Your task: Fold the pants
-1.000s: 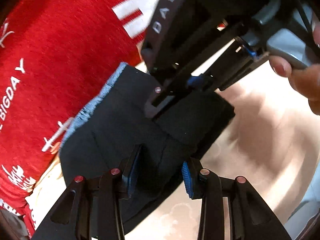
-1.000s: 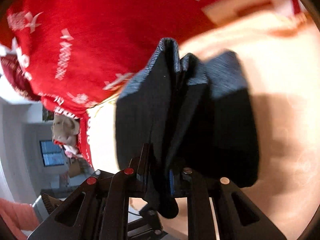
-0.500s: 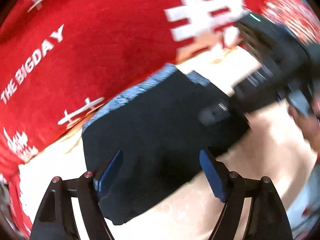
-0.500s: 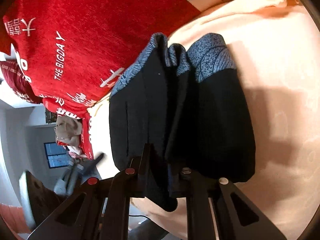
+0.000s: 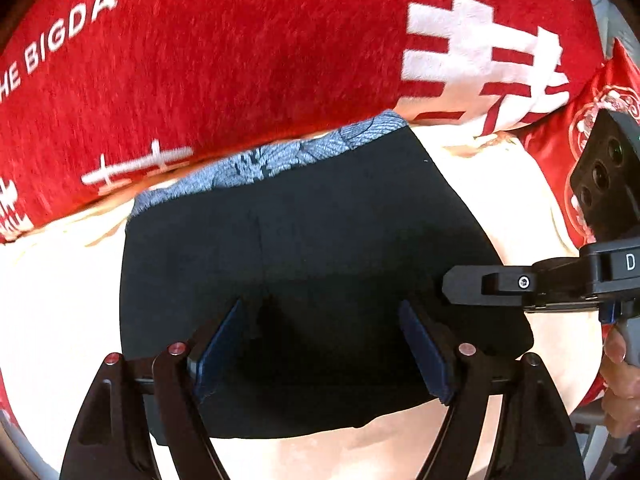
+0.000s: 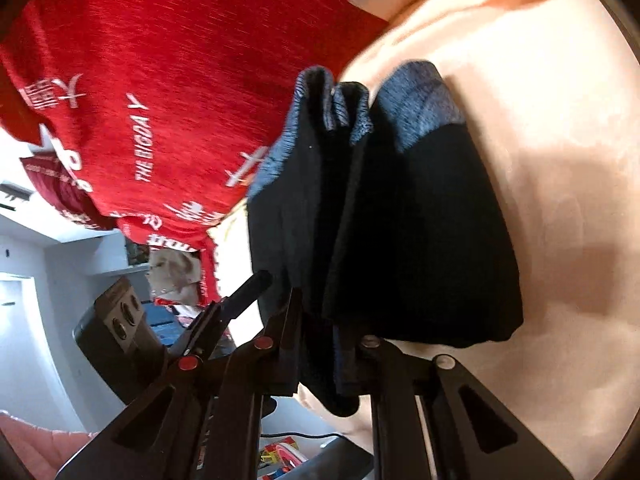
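Two black two-finger grippers work over a folded pair of black pants [image 5: 320, 248] with a blue-grey patterned waistband [image 5: 280, 160], lying on a pale cream bed surface [image 5: 60, 300]. The pants sit near the far edge of that surface, the waistband just beside a red plush blanket with white lettering [image 5: 224, 52] that covers the far side.

Seen from the left wrist, the left gripper [image 5: 320, 352] points steeply down over the near half of the folded bundle. Its jaws are released and stand wide apart; the blue pads [image 5: 218, 344] hang on either side of the dark cloth, and whether they graze it cannot be told.

From the right wrist, the right gripper [image 6: 320, 344] is clenched on the near edge of the pants [image 6: 400, 220], with several stacked layers of black fabric pinched between its fingers and a small fold hanging below them. The layers fan out from the grip toward the waistband [image 6: 416, 108], which shows as three or four separate folds.

At the right edge of the left wrist view, the right gripper's black finger [image 5: 500, 284] reaches in level to the right side of the pants, and the person's fingers [image 5: 620, 380] curl around its grey handle. The left gripper's body [image 6: 120, 336] shows at the lower left of the right wrist view, beside the pants.
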Demonstrator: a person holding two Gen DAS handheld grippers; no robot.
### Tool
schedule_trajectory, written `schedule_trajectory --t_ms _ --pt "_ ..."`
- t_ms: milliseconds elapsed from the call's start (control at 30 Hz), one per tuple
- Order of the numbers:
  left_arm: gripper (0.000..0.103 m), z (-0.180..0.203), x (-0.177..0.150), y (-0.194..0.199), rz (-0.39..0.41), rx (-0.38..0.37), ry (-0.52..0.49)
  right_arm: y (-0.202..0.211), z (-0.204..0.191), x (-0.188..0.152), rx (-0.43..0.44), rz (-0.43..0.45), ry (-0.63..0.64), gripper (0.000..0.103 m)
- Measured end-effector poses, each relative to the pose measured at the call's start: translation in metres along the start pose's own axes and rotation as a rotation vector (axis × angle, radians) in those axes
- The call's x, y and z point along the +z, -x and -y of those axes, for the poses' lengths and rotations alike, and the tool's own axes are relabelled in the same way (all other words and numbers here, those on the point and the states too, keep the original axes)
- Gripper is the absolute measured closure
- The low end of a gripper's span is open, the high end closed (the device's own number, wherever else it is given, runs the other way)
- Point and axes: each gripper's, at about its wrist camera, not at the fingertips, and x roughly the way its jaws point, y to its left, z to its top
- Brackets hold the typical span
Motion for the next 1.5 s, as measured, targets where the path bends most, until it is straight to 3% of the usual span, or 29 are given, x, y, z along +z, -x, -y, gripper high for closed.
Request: schedule_trajectory --t_ms 67,200,267,433,467,533,800,1067,1333,1433,1500 --pt "0.024 0.005 0.0 -0.007 -0.012 0.014 -0.01 0.005 -0.005 0.0 -0.019 0.003 0.037 0.09" --pt "0.023 -0.001 -0.003 -0.036 -0.092 0.003 0.04 -0.01 0.0 0.002 -0.167 -0.03 0.118 0.09" --pt "0.023 0.002 -0.004 -0.037 -0.087 0.015 0.019 -0.02 0.014 0.001 -0.224 -0.044 0.095 0.086" --pt "0.021 -0.001 -0.009 -0.031 -0.112 0.019 0.005 -0.015 0.021 -0.01 -0.221 0.011 0.054 0.081" --pt "0.01 -0.004 -0.007 -0.029 -0.127 0.027 0.013 -0.014 0.019 -0.012 -0.234 0.014 0.059 0.079" --pt "0.001 -0.011 -0.007 -0.023 -0.134 0.058 0.029 -0.009 0.013 -0.016 -0.279 0.023 0.075 0.076" --pt "0.001 -0.035 -0.017 -0.007 -0.161 0.105 0.038 0.012 0.002 -0.033 -0.398 0.053 0.068 0.067" --pt "0.001 -0.06 -0.032 -0.006 -0.204 0.118 0.061 0.011 -0.012 -0.06 -0.516 0.058 0.068 0.037" --pt "0.001 -0.082 -0.041 -0.004 -0.226 0.116 0.077 -0.004 -0.034 -0.075 -0.582 0.028 0.149 0.021" --pt "0.001 -0.083 -0.038 -0.01 -0.244 0.117 0.091 -0.008 -0.041 -0.081 -0.668 0.074 0.211 0.011" --pt "0.001 -0.087 -0.039 -0.01 -0.251 0.113 0.102 -0.011 -0.043 -0.083 -0.701 0.071 0.233 0.011"
